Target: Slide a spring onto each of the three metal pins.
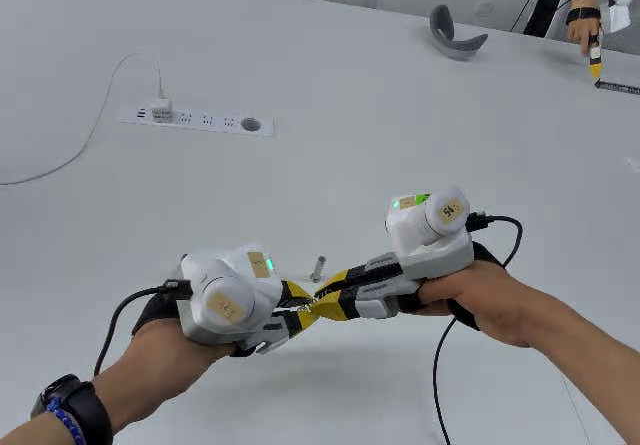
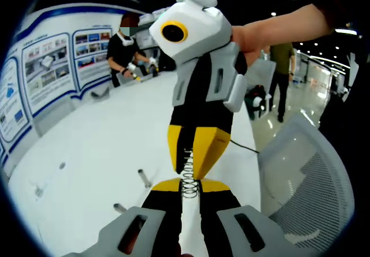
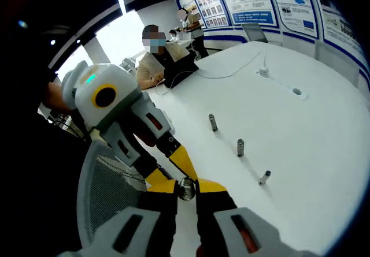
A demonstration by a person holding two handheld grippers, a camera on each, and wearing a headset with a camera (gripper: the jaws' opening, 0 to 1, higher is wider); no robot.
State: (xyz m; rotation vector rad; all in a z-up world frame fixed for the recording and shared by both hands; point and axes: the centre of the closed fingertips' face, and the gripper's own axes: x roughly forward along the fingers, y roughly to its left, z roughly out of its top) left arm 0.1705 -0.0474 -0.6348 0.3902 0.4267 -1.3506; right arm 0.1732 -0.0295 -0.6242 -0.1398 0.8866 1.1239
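Left gripper point(image 2: 191, 186) and right gripper point(image 2: 191, 167) are both clenched tip to tip on the small steel coil spring point(image 2: 188, 179), held in the air just short of the bare short metal pin point(image 1: 318, 268). I'd release one side, then line the coil's bore up square over that pin before sliding. Beyond it are the nearer sprung pin point(image 3: 240, 147) and farther sprung pin point(image 3: 213, 122), with the white power strip point(image 1: 195, 120) well apart, so nothing blocks.

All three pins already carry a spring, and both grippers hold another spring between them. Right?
No. The right gripper view shows two pins with springs; the nearest pin is bare. The left gripper and right gripper do hold a spring between them.
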